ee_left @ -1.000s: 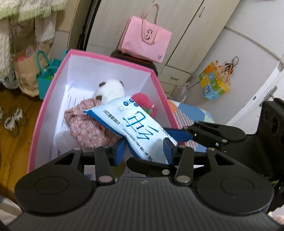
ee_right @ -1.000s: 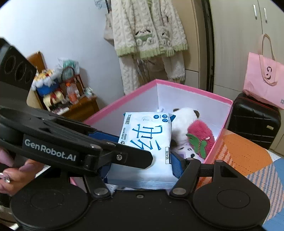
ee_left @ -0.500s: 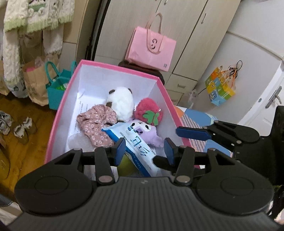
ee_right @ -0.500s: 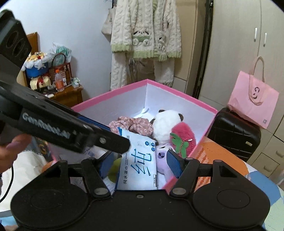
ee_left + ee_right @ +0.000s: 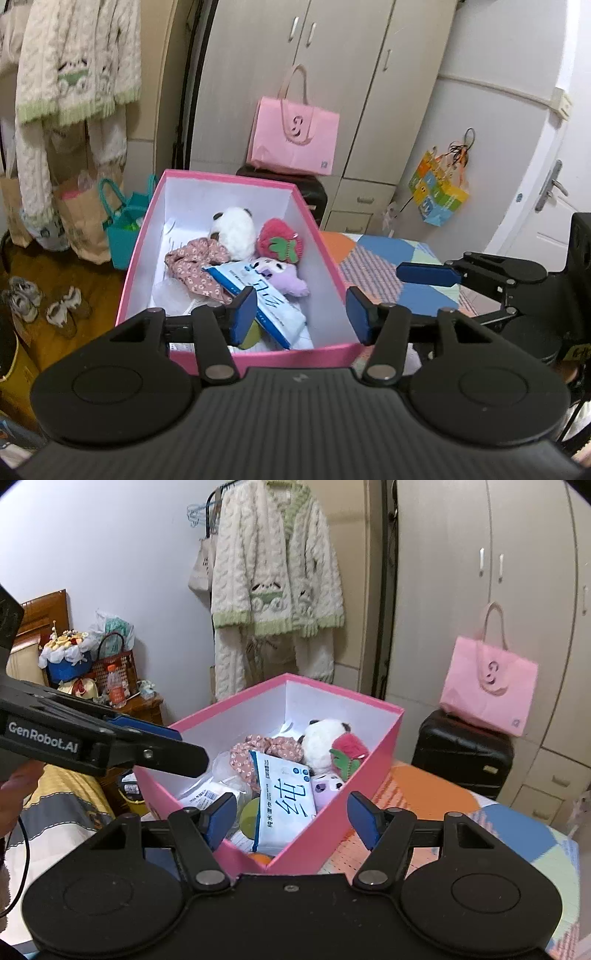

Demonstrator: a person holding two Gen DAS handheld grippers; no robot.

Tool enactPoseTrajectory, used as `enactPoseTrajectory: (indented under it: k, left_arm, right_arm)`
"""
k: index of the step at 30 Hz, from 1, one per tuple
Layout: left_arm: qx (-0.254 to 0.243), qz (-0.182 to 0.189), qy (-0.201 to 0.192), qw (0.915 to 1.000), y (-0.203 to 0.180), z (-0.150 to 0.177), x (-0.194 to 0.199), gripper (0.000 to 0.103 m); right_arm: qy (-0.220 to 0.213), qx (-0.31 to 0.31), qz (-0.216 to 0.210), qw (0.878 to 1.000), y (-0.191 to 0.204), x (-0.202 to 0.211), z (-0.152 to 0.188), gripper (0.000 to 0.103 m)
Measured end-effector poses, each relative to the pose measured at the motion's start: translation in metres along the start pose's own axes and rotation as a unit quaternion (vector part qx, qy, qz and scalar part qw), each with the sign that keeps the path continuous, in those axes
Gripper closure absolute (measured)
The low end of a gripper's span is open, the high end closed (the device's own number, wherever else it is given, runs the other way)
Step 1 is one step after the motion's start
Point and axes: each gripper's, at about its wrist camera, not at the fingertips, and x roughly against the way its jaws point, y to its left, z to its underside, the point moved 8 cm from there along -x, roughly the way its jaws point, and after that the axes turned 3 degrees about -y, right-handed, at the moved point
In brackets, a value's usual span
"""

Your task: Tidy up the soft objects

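A pink box (image 5: 295,356) with white inner walls stands on a patchwork bedspread. Inside it lie a blue-and-white wipes pack (image 5: 273,306) (image 5: 286,797), a panda plush (image 5: 234,232), a strawberry plush (image 5: 279,243), a purple plush (image 5: 284,277) and a floral cloth (image 5: 195,266). My left gripper (image 5: 301,314) hovers above the box's near end, its jaws opening with nothing between them. My right gripper (image 5: 291,819) is open and empty over the box's near corner (image 5: 332,823). Each gripper's blue finger shows in the other's view, apart from the pack.
A pink paper bag (image 5: 293,136) rests on a black suitcase (image 5: 461,749) behind the box, before wardrobe doors. The patchwork bedspread (image 5: 384,266) spreads to the right. A knitted cardigan (image 5: 275,576), a teal bag (image 5: 123,225) and shoes (image 5: 44,302) are on the left.
Both grippers held the wipes pack over the box. They let go of it, it now lies among the plush toys, and both grippers have drawn back and up from the box.
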Motion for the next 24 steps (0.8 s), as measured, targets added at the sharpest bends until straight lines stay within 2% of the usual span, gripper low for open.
enactPoseTrajectory:
  k: [6, 14, 19, 24]
  left_arm:
    - [-0.039, -0.006, -0.034, 0.9986, -0.027, 0.007, 0.033, 0.048]
    - [-0.068, 0.004, -0.064, 0.9956, -0.060, 0.016, 0.062, 0.046]
    - [-0.052, 0.003, -0.075, 0.9958, -0.066, 0.028, 0.067, 0.043]
    - [-0.039, -0.016, -0.077, 0.9961, -0.066, 0.035, 0.064, 0.041]
  right_arm:
    - [-0.027, 0.000, 0.025, 0.999, 0.003, 0.042, 0.002, 0.028]
    - [-0.052, -0.041, 0.092, 0.994, -0.008, 0.086, 0.009, 0.023]
    - [-0.083, -0.063, 0.141, 0.984, -0.011, 0.119, 0.019, 0.020]
    - [-0.090, -0.067, 0.171, 0.979, -0.014, 0.141, 0.028, 0.009]
